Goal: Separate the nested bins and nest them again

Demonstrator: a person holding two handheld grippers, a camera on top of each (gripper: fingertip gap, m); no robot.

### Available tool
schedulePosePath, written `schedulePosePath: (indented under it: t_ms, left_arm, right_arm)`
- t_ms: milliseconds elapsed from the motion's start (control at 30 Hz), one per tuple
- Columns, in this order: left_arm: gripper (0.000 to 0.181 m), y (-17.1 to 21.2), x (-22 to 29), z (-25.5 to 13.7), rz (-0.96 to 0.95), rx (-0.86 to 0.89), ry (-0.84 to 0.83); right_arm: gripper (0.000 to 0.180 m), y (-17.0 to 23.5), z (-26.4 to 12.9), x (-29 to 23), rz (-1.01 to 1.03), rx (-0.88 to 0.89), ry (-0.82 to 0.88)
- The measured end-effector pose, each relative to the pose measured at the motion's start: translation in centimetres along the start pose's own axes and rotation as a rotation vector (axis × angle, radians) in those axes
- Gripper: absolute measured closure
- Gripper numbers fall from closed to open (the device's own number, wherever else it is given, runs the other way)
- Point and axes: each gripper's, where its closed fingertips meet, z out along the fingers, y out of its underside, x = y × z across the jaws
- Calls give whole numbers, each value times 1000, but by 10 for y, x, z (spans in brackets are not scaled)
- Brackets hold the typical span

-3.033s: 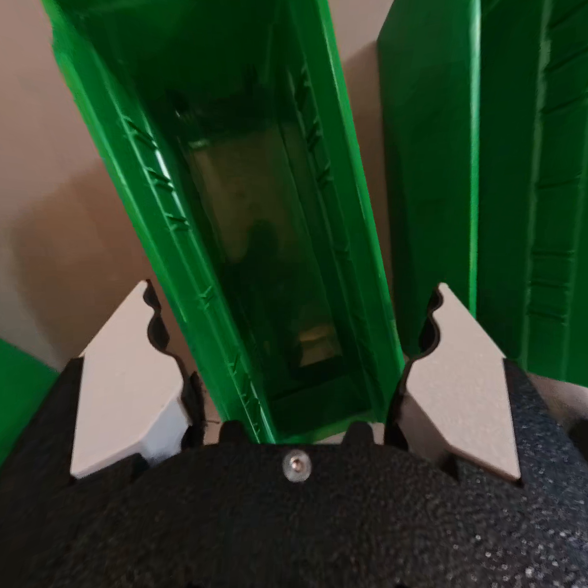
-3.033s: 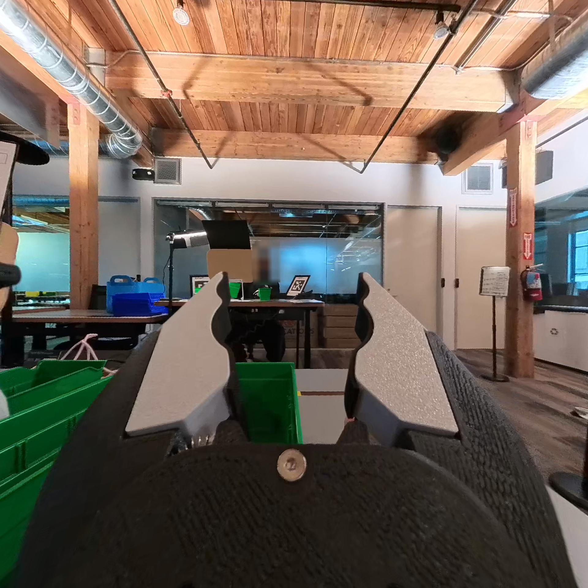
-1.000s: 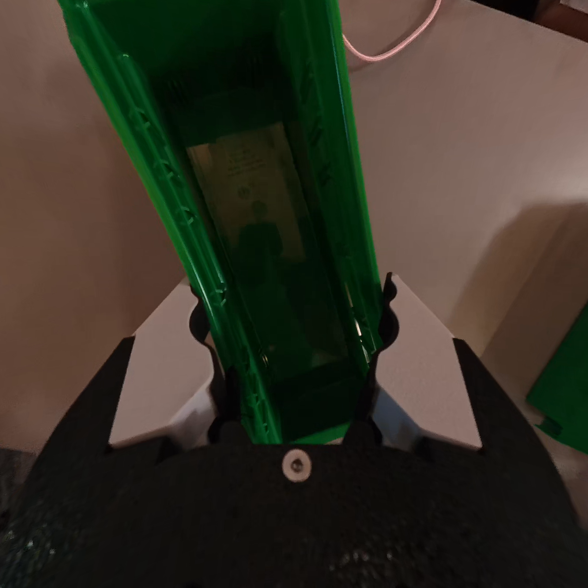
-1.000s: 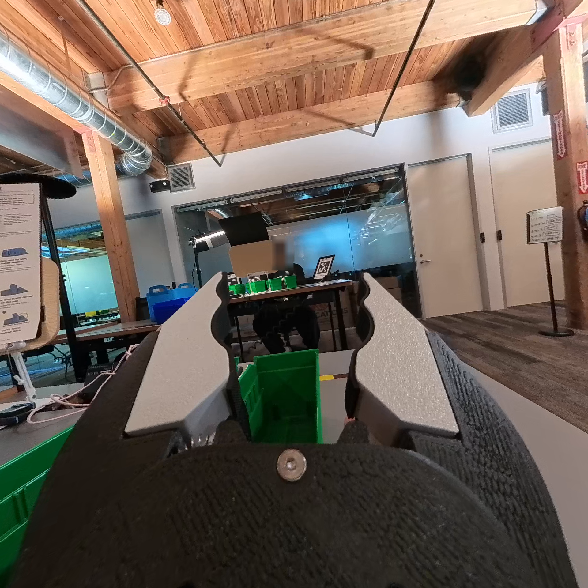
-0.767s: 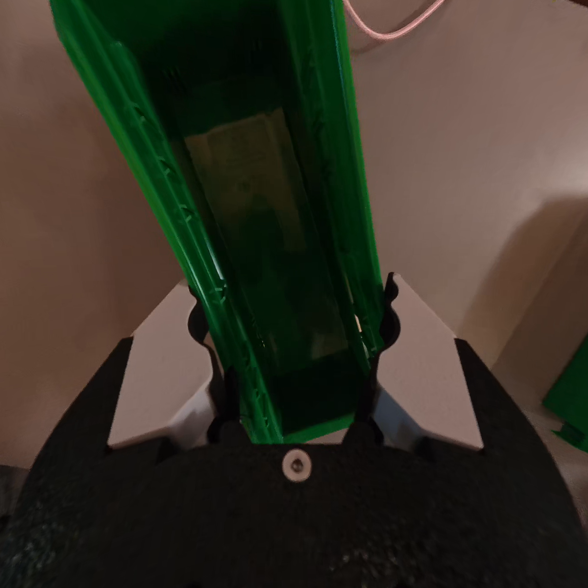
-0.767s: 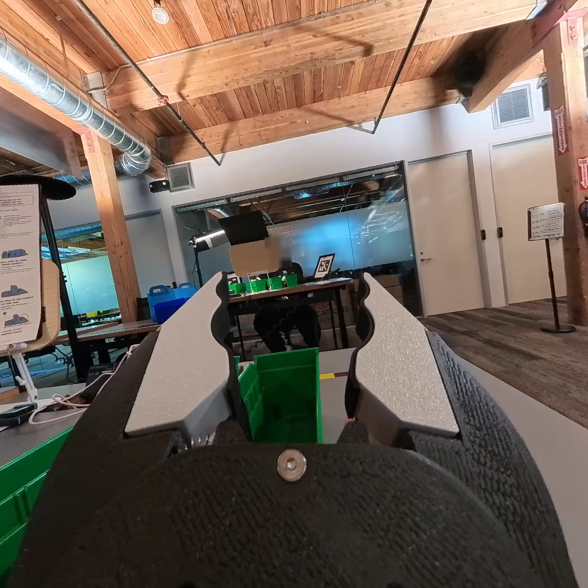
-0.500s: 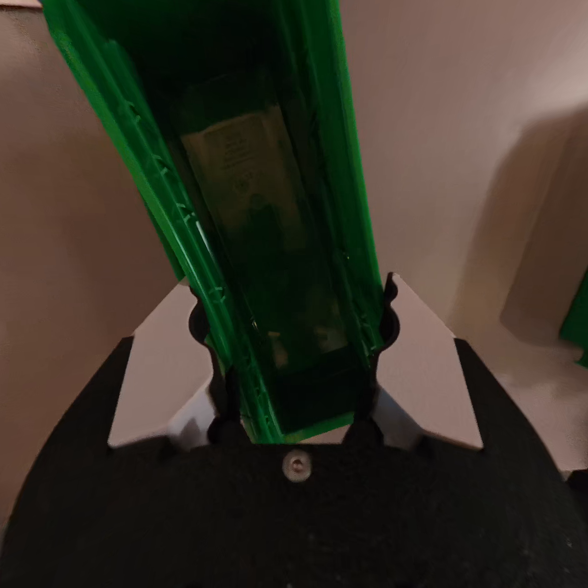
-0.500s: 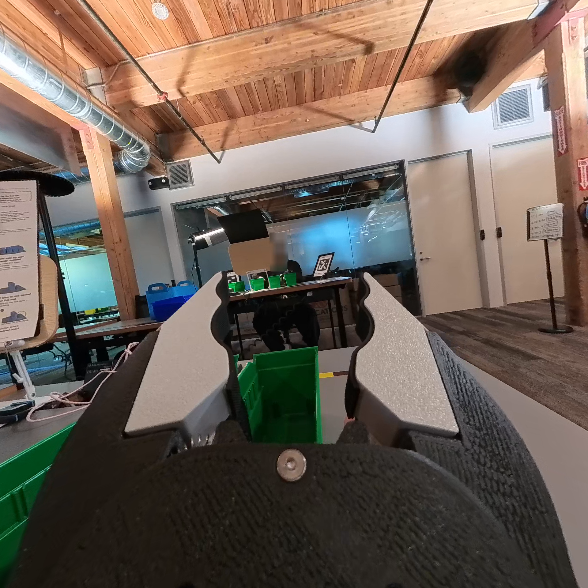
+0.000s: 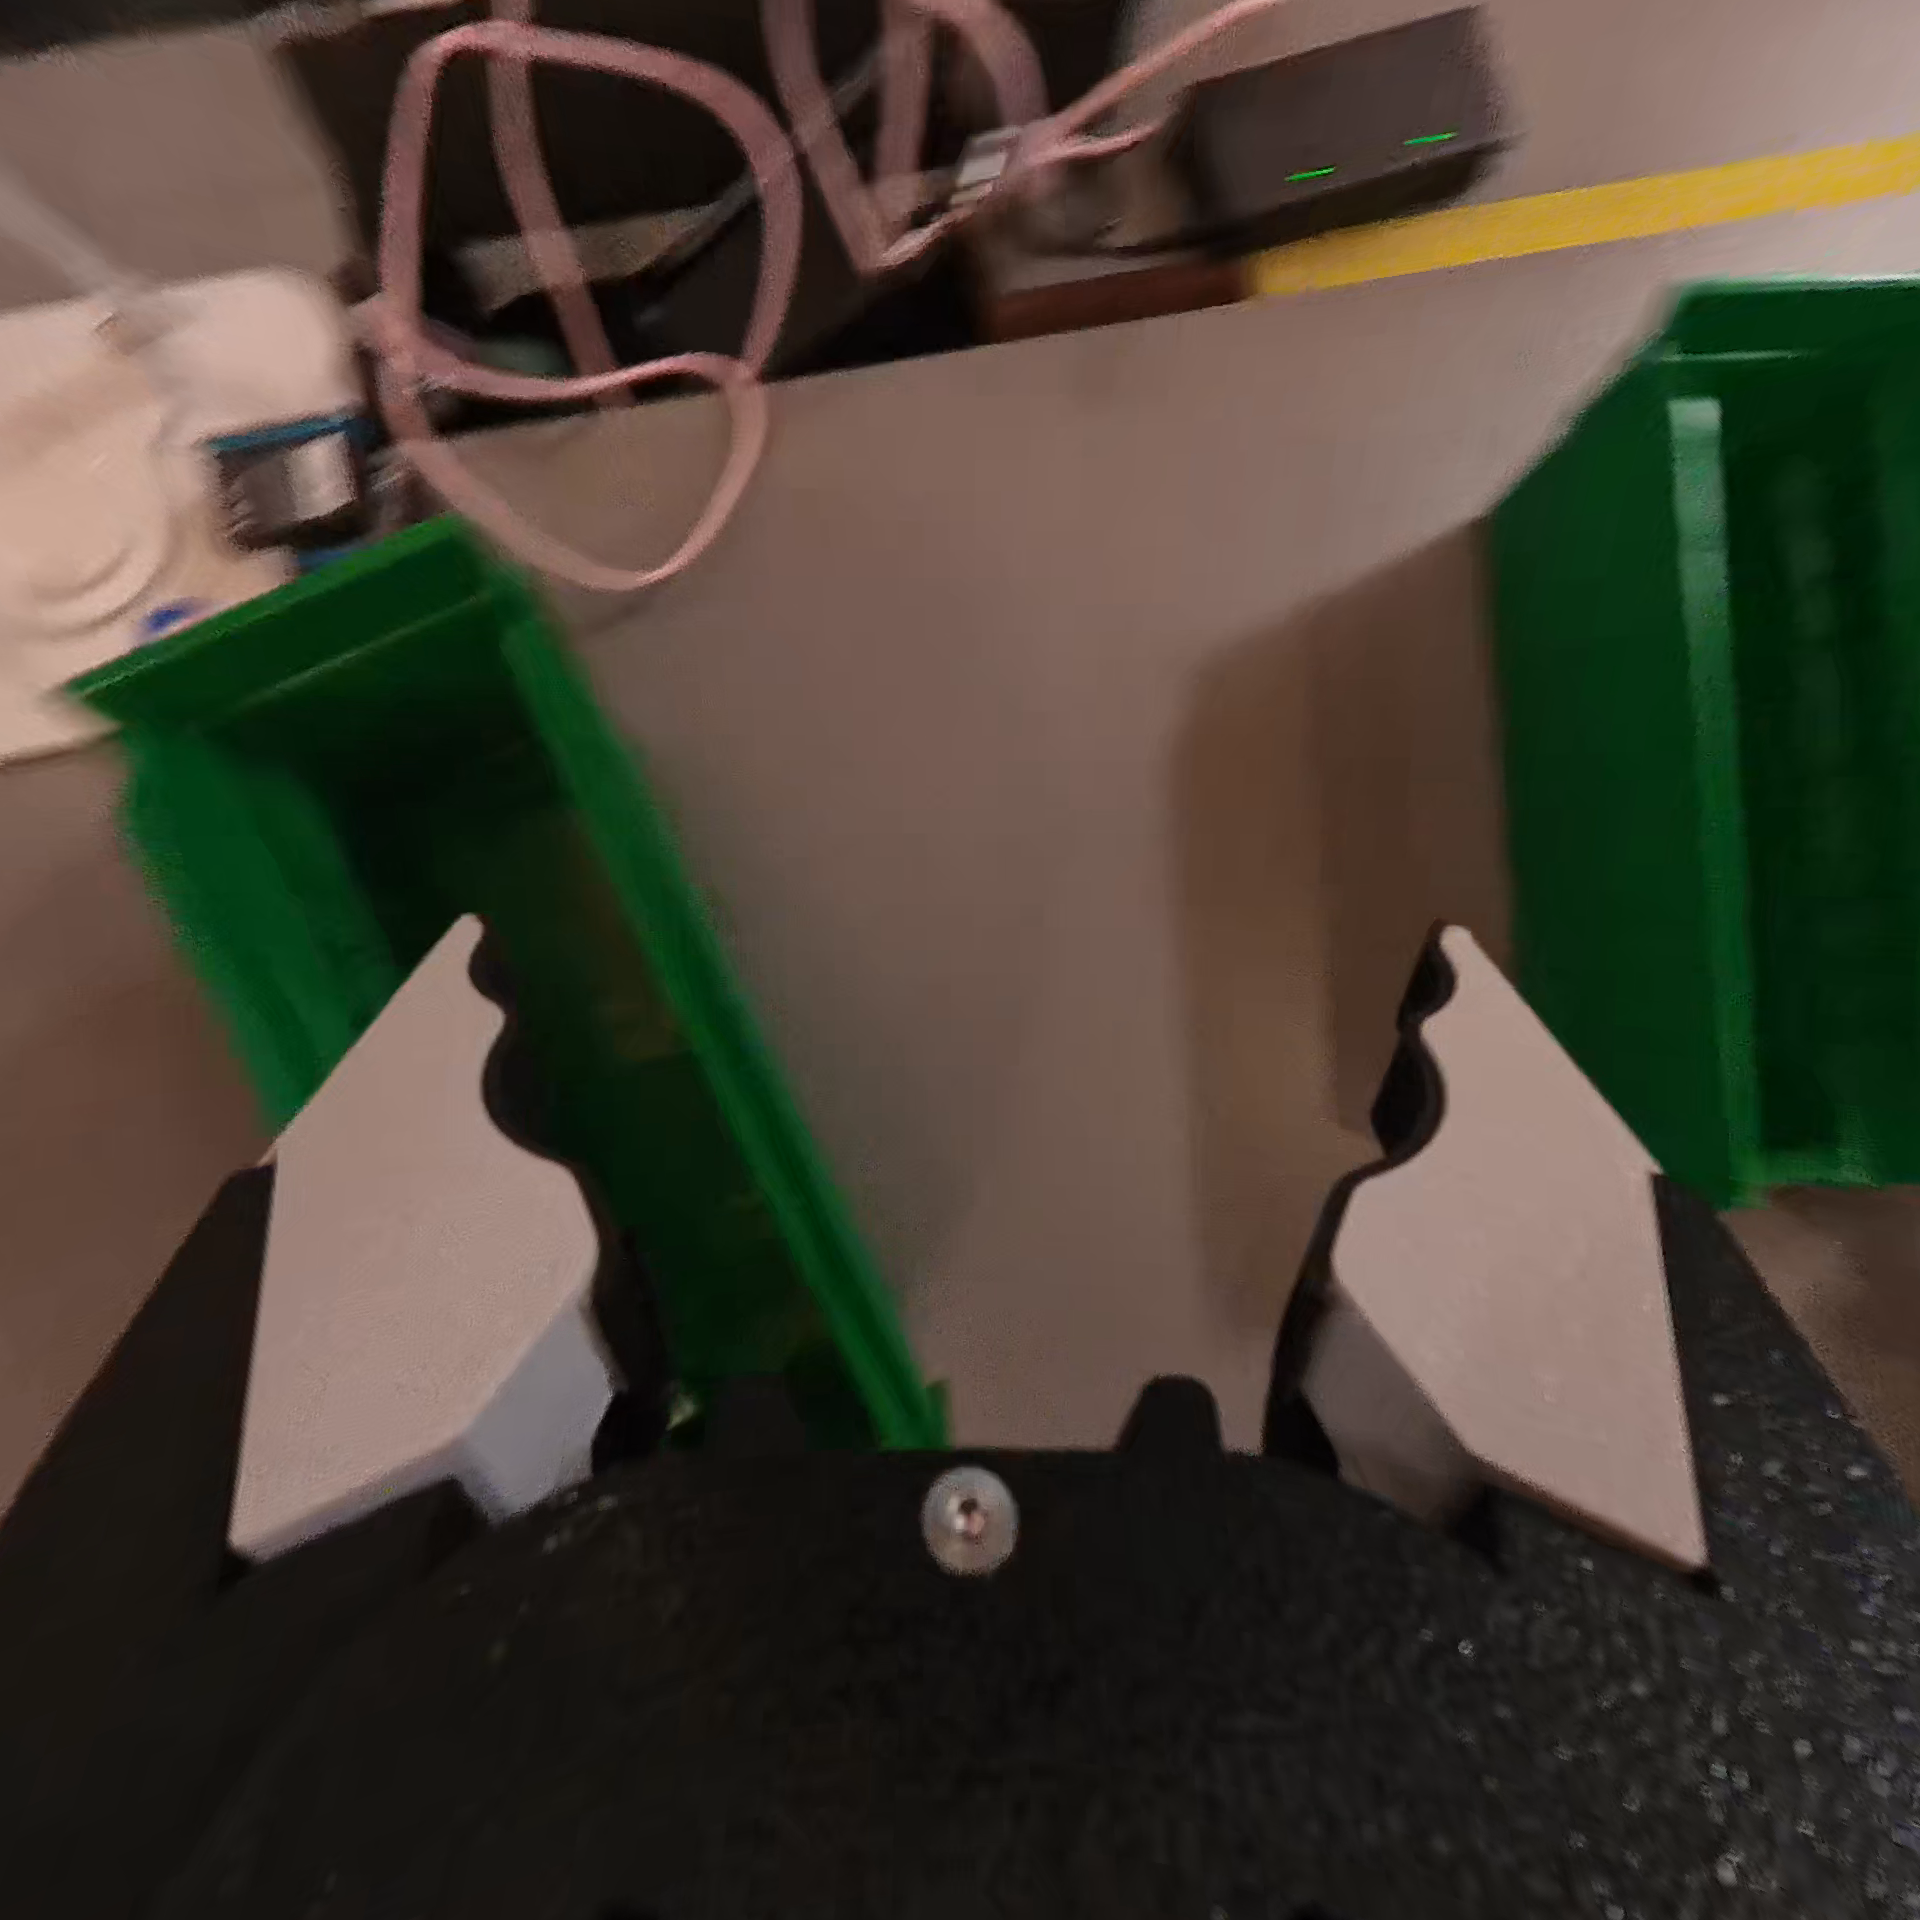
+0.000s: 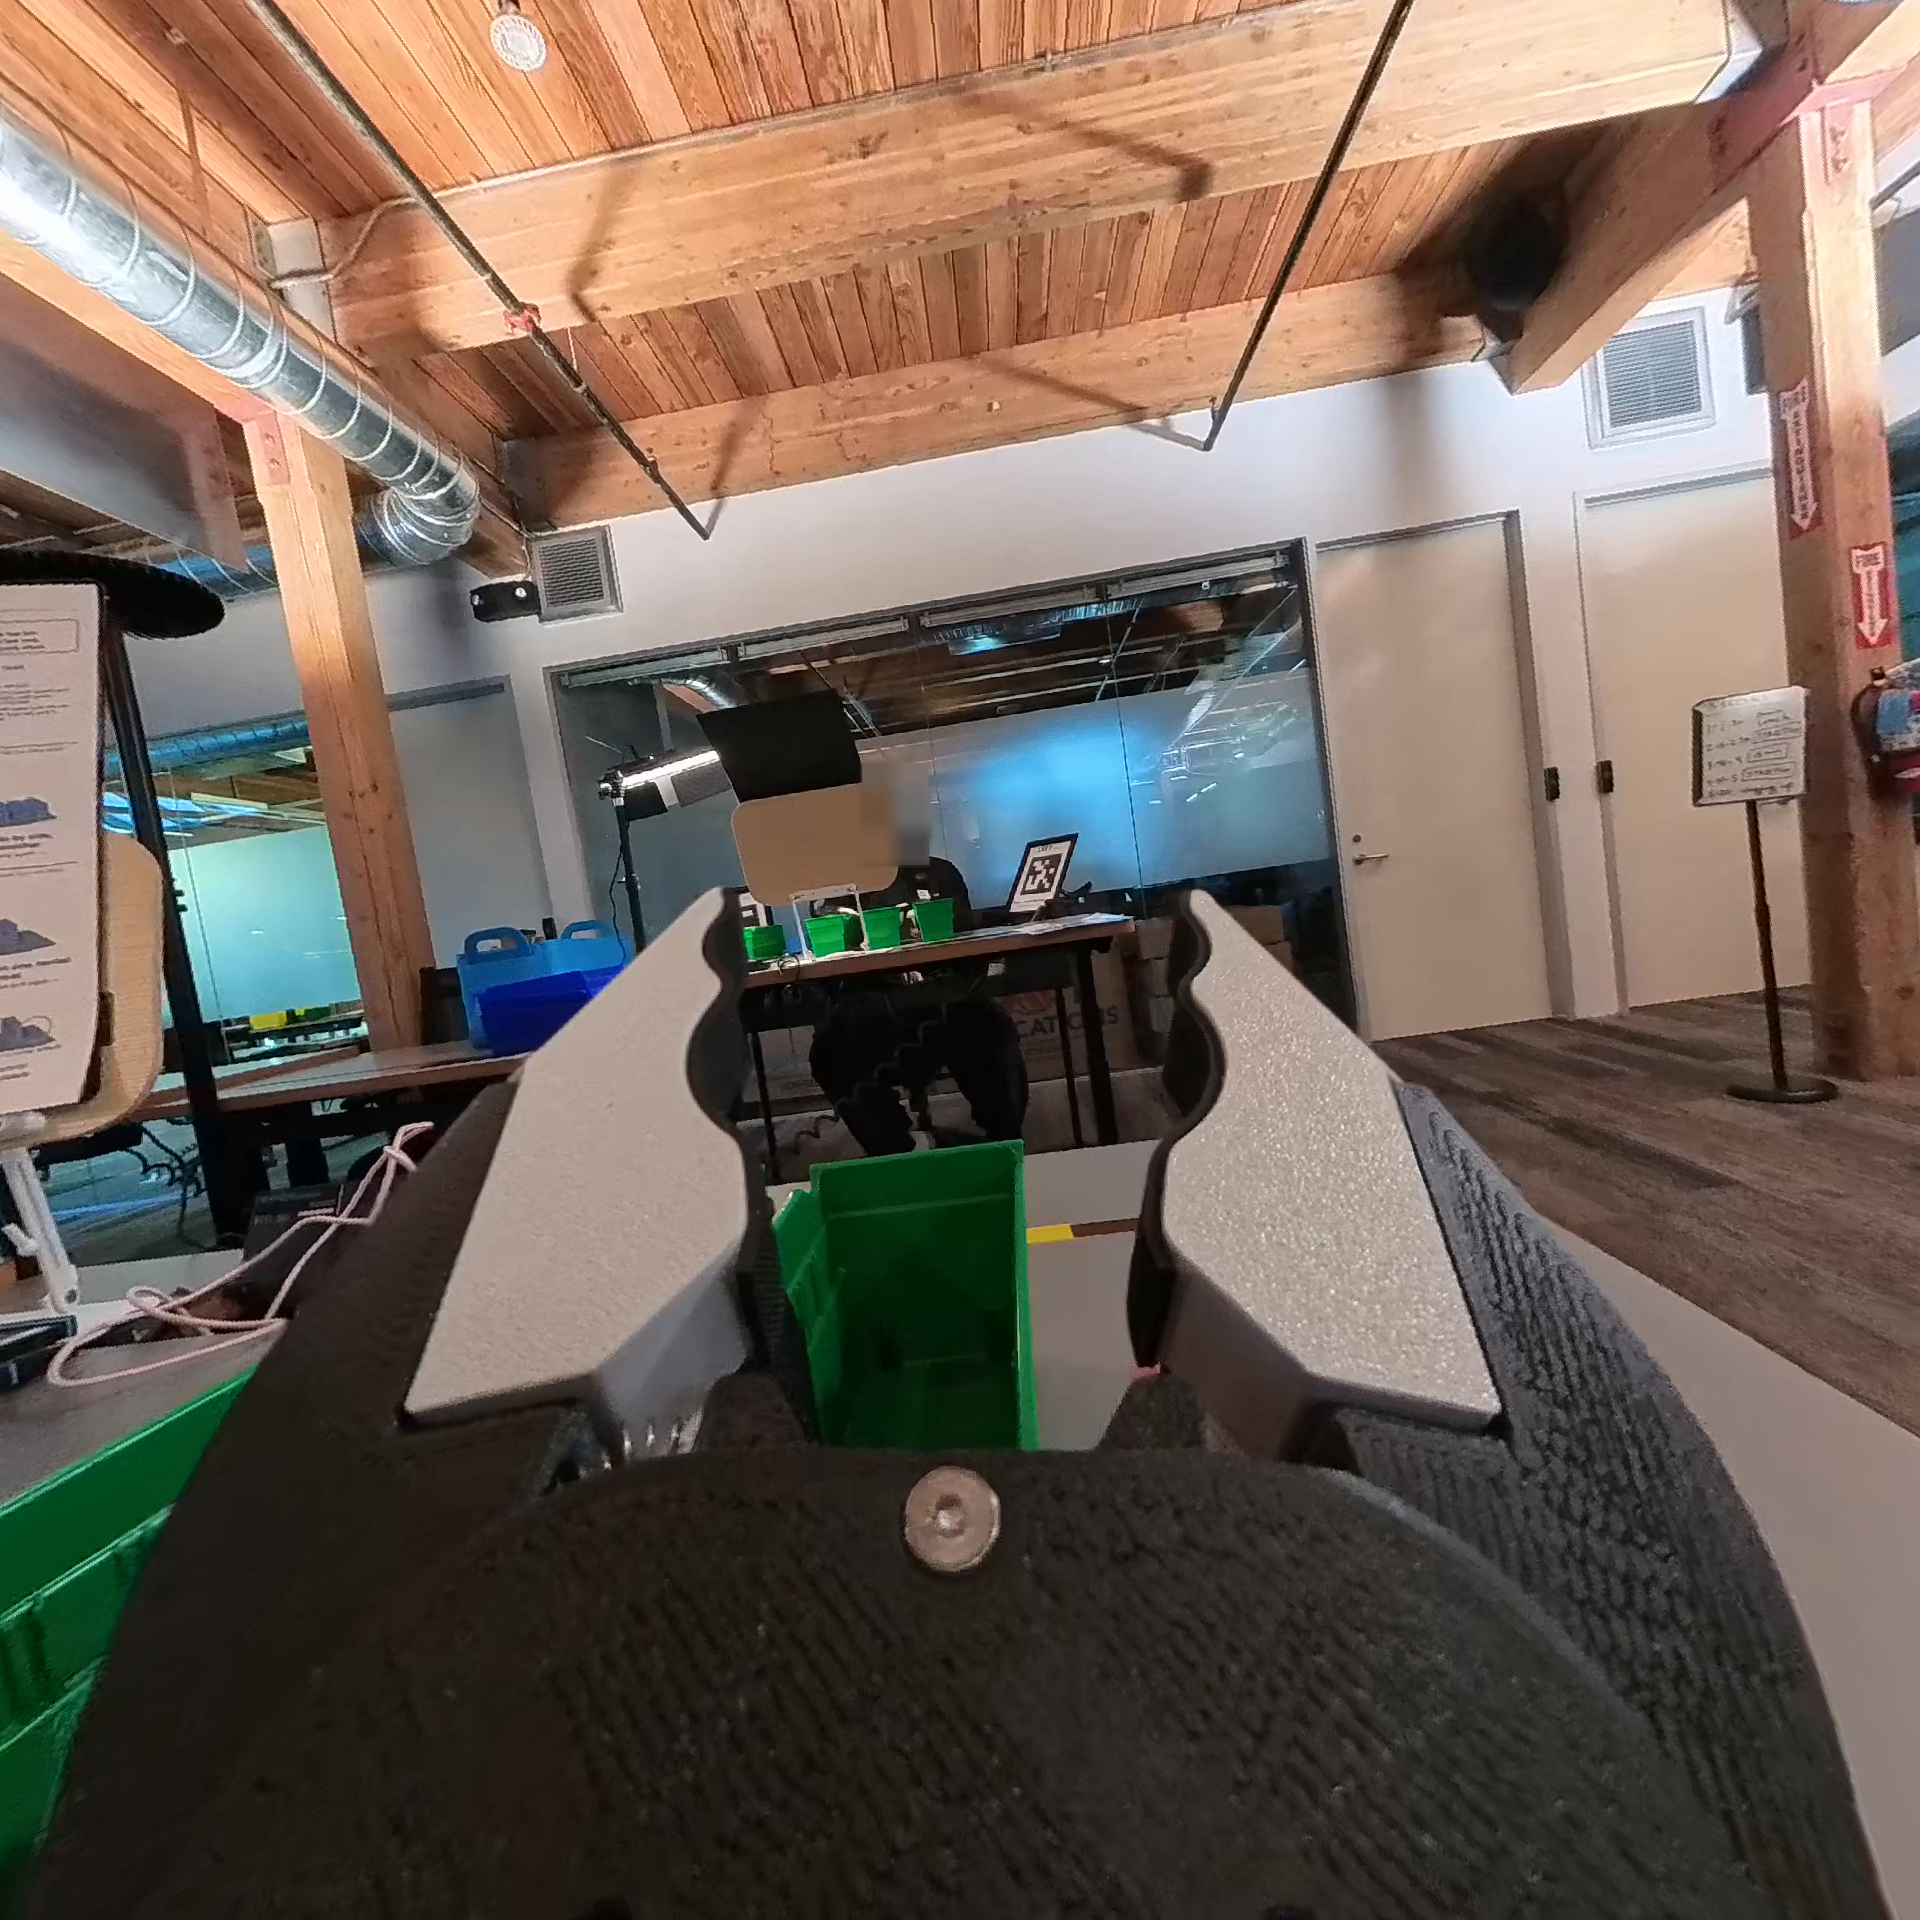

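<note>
Your left tongs (image 9: pixel 956 1049) stand spread wide and grasp nothing. One narrow green bin (image 9: pixel 499 935) lies on the bench (image 9: pixel 997 748), running from between the fingers out past the left finger (image 9: pixel 416 1247), which overlaps it; the picture is blurred, so you cannot tell whether they touch. A second green bin (image 9: pixel 1745 790) stands well to the right of the right finger. Beyond the tongs, at the far bench edge, lie a loop of pink cord (image 9: pixel 582 312) and one dark box with two green lights (image 9: pixel 1340 114).

Your right tongs (image 10: pixel 956 1091) are parted with nothing held. One small green bin (image 10: pixel 914 1320) sits on the bench low between the fingers, nearer the left one. Another green bin (image 10: pixel 73 1548) shows at the lower left edge; how many are nested there cannot be told.
</note>
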Motion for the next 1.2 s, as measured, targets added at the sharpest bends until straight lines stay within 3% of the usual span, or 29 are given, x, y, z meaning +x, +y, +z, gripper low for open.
schedulePosePath:
  t_ms: [200,267,400,533,633,733,900,1200]
  left_arm:
    - [21,3,189,45,88,-157,362]
    - [21,0,230,65,108,-156,399]
    - [21,18,263,103,190,-265,276]
    - [21,36,263,127,222,-389,117]
    - [30,50,276,131,153,-500,203]
    - [56,48,270,127,149,-530,237]
    - [66,30,218,107,118,-501,202]
    - [68,-24,42,-29,-68,-308,2]
  right_arm:
    - [99,-2,0,-1,-20,8,1]
    - [99,-2,0,-3,-20,8,-6]
    - [99,-2,0,-8,-26,7,-22]
    - [99,-3,0,-9,-25,11,-26]
    - [99,-3,0,-8,-20,12,-24]
    - [99,-4,0,-9,-27,15,-25]
    - [99,-4,1,-11,-39,10,-29]
    - [99,-3,1,-4,-9,5,-9]
